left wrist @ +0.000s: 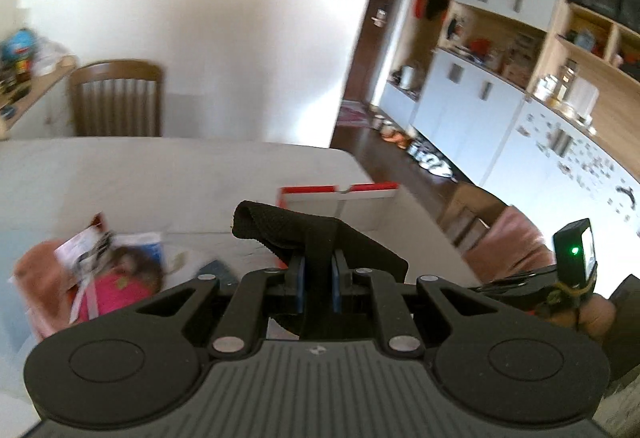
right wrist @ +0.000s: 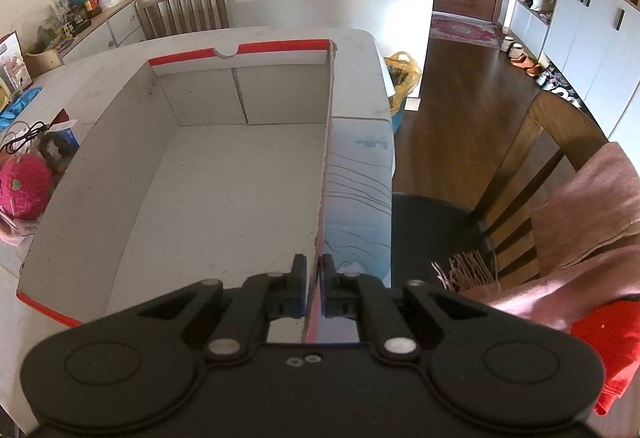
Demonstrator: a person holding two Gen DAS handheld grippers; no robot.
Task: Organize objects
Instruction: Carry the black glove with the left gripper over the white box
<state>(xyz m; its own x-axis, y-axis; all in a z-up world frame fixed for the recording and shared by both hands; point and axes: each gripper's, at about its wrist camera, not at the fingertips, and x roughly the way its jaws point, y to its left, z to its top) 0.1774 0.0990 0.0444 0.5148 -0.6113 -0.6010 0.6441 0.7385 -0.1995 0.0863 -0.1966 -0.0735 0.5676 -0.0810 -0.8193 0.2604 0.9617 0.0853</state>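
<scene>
Cardboard box (right wrist: 224, 174) sits empty, right tool (right wrist: 314, 270) clamping its wall; left tool (left wrist: 318, 270) grips black cloth (left wrist: 304, 234).

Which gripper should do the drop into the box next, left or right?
Left. The left gripper is shut on the black cloth, ready to place; the right gripper is clamped on the box wall, steadying the empty box.

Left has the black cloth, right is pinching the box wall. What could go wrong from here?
The black cloth hangs loose from the left gripper and could snag the box rim. The right gripper pinches only the thin right wall; pulling might bend it or shift the box toward the table edge.
</scene>
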